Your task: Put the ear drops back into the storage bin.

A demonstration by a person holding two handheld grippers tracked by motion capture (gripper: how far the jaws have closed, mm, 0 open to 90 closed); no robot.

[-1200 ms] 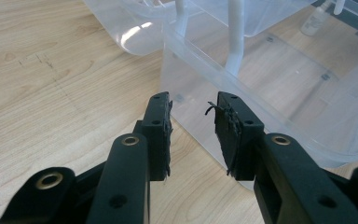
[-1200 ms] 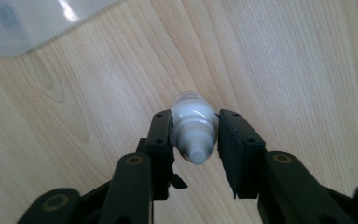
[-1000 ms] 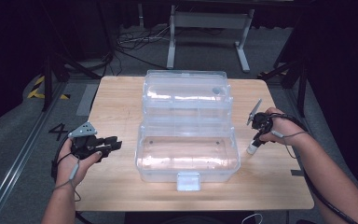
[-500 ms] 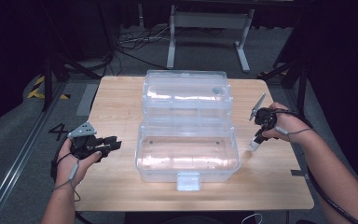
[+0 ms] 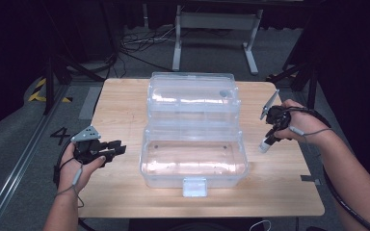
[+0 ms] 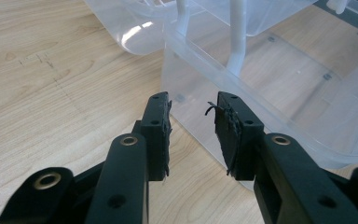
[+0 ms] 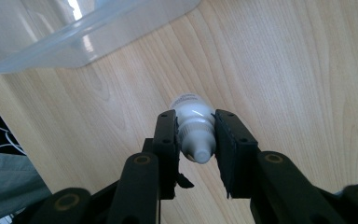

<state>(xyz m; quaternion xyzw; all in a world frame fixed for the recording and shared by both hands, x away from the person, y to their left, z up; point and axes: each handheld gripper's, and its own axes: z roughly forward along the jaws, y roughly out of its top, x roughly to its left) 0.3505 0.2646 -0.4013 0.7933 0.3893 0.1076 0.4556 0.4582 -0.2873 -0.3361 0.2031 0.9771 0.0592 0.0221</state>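
Observation:
A clear plastic box (image 5: 192, 166) with its tiered tray and lid folded open stands mid-table. My left gripper (image 5: 119, 147) hovers low at the box's left side, open, with nothing between its jaws; in the left gripper view its pads (image 6: 161, 122) point at the box wall (image 6: 270, 79). My right gripper (image 5: 271, 133) is right of the box, shut on a small white dropper bottle (image 5: 265, 144) that hangs tilted over the wood. In the right gripper view the bottle (image 7: 190, 106) sits between the pads (image 7: 165, 135), nozzle toward the camera.
The wooden table (image 5: 120, 106) has bare room on both sides of the box. The box's latch (image 5: 194, 186) faces the front edge. A metal stand (image 5: 212, 29) and cables lie on the floor beyond the table's far edge.
My right hand has risen a little with the white bottle in its jaws. The left hand and the box have stayed where they were.

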